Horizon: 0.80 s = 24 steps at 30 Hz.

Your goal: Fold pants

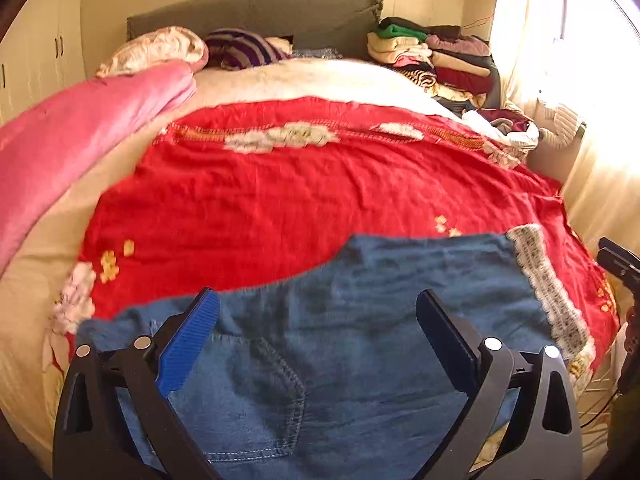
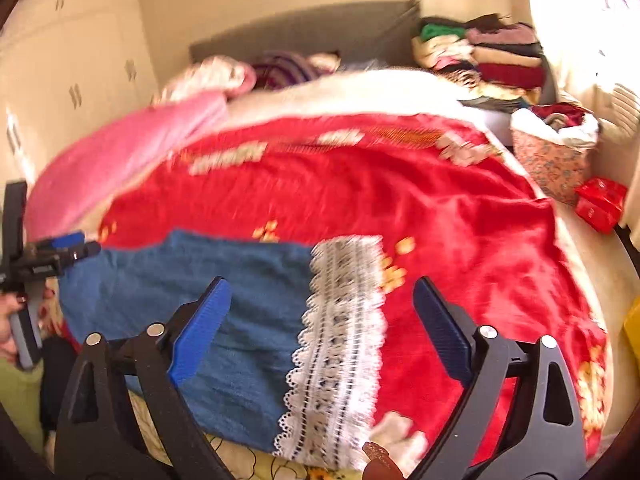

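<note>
Right now the blue denim pants (image 1: 360, 320) lie flat on the near part of the red floral blanket (image 1: 312, 184) that covers the bed, with a stitched back pocket (image 1: 256, 392) facing up under your left tool. A band of white lace trim (image 2: 340, 340) runs along the pants' right-hand end, and in the right wrist view it sits directly ahead between the two fingers.

Your left gripper (image 1: 318, 340) hangs over the denim with its jaws spread wide and nothing between the pads. Your right gripper (image 2: 322, 330) is likewise spread wide above the lace edge, gripping nothing; that view is smeared with motion blur.

Beyond the pants, a pink quilt (image 1: 80, 132) is bunched along the left side of the bed, and a striped purple garment (image 1: 240, 48) rests near the grey headboard (image 1: 256, 12). A stack of folded clothes (image 1: 436, 56) stands at the far right corner. A patterned basket (image 2: 552, 160) heaped with laundry sits just beside the bed's right edge, with a small red box (image 2: 600, 204) near it.
</note>
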Each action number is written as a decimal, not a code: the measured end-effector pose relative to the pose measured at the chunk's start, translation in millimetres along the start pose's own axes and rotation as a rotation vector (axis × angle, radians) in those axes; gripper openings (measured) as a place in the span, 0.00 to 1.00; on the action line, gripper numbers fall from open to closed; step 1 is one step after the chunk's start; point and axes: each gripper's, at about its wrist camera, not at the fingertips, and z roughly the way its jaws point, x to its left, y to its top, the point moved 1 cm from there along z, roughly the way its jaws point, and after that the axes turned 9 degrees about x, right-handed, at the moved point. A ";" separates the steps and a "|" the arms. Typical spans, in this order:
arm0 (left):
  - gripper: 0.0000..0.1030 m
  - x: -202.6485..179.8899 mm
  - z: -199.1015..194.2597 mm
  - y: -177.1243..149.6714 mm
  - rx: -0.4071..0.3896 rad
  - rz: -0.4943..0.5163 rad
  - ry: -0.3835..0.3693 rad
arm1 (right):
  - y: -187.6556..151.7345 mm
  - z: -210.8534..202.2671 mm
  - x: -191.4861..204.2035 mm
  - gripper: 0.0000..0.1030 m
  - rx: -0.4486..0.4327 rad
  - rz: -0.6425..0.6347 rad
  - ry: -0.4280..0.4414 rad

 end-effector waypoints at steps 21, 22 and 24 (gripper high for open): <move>0.96 -107.9 -1.1 58.4 -0.027 0.221 -0.049 | -15.1 -51.2 -32.4 0.91 -0.081 0.039 -0.036; 0.96 -110.1 0.3 58.9 -0.025 0.223 -0.050 | -16.0 -49.2 -32.6 0.91 -0.073 0.037 -0.033; 0.96 -115.3 5.5 60.2 -0.019 0.230 -0.058 | -18.5 -44.4 -32.7 0.91 -0.056 0.031 -0.031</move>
